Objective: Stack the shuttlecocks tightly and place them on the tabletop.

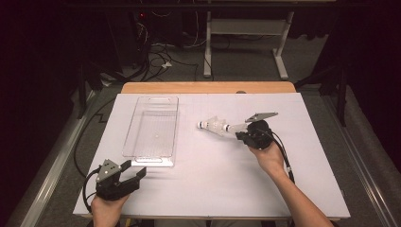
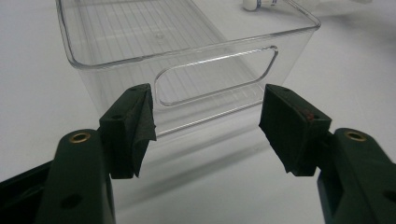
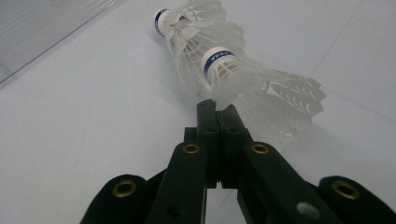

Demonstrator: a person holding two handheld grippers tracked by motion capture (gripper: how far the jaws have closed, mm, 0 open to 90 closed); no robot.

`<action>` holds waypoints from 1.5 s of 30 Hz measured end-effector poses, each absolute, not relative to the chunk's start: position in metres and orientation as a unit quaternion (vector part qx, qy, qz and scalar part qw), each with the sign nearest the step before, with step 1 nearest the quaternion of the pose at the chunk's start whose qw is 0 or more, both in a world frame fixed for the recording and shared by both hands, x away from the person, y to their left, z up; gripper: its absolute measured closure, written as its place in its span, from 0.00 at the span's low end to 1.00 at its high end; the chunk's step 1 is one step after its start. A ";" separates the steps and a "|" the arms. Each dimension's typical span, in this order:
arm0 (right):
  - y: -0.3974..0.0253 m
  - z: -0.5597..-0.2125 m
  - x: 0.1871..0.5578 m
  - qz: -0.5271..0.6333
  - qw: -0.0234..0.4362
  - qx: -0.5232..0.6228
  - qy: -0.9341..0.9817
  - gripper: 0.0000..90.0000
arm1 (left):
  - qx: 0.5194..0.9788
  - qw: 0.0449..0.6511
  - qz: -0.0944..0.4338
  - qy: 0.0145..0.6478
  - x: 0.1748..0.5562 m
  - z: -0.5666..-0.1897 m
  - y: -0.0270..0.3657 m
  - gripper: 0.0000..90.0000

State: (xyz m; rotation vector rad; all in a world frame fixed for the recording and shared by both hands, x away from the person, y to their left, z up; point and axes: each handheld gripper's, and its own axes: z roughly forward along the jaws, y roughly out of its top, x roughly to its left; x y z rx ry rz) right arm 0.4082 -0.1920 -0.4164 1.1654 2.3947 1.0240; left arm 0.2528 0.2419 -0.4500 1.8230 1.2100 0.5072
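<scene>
Two shuttlecocks (image 3: 219,56) lie nested on the surface; right gripper (image 3: 219,109) jaws pinch a feather edge; left gripper (image 2: 205,126) jaws gape empty before the bin (image 2: 289,37); next, lift toward bin.

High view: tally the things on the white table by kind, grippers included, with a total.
Shuttlecocks: 2, nested, the nearer one pinched by the right gripper
Clear plastic bins: 1
Grippers: 2, counting the left gripper
Total: 5
</scene>
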 end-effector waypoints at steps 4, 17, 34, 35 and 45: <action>-0.189 -0.418 0.414 0.353 0.141 0.403 0.832 1.00 | 0.731 0.433 0.203 0.486 0.253 -0.450 0.242 0.40; -0.179 -0.420 0.423 0.351 0.136 0.394 0.839 1.00 | 0.732 0.433 0.203 0.486 0.253 -0.450 0.241 0.40; -0.164 -0.422 0.430 0.352 0.125 0.376 0.848 1.00 | 0.732 0.433 0.203 0.486 0.253 -0.450 0.241 0.40; -0.162 -0.422 0.430 0.351 0.124 0.376 0.848 1.00 | 0.732 0.433 0.203 0.486 0.253 -0.450 0.241 0.40; -0.157 -0.427 0.435 0.353 0.118 0.373 0.850 1.00 | 0.732 0.433 0.202 0.485 0.253 -0.450 0.241 0.40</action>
